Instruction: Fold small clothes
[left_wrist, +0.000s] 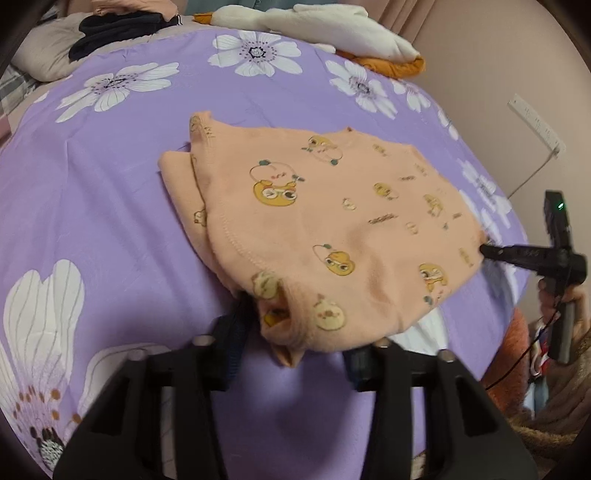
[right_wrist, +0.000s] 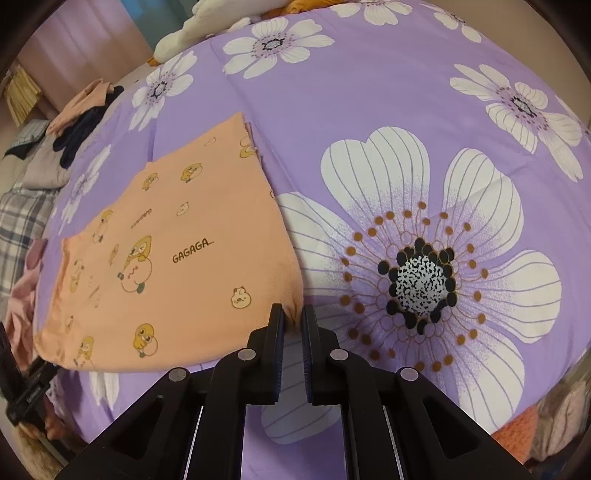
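On purple flowered bedspread (left_wrist: 110, 177), peach garment (left_wrist: 325, 221) lying folded, duck prints facing up. Right tongs (right_wrist: 293, 317) pinching its corner, pads closed on fabric. Left tongs (left_wrist: 295, 347) sitting at near edge, jaws parted, cloth hanging between them; pressing or not, cannot tell. Beyond garment: dark clothes (left_wrist: 118, 31) lying heaped at far side, white plush (left_wrist: 325, 27) resting on orange cloth near wall (left_wrist: 491, 74).

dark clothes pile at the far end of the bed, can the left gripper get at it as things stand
Probably not yet: the left gripper sits at the peach garment, and the dark clothes pile lies far across the purple bedspread, though nothing blocks the way.
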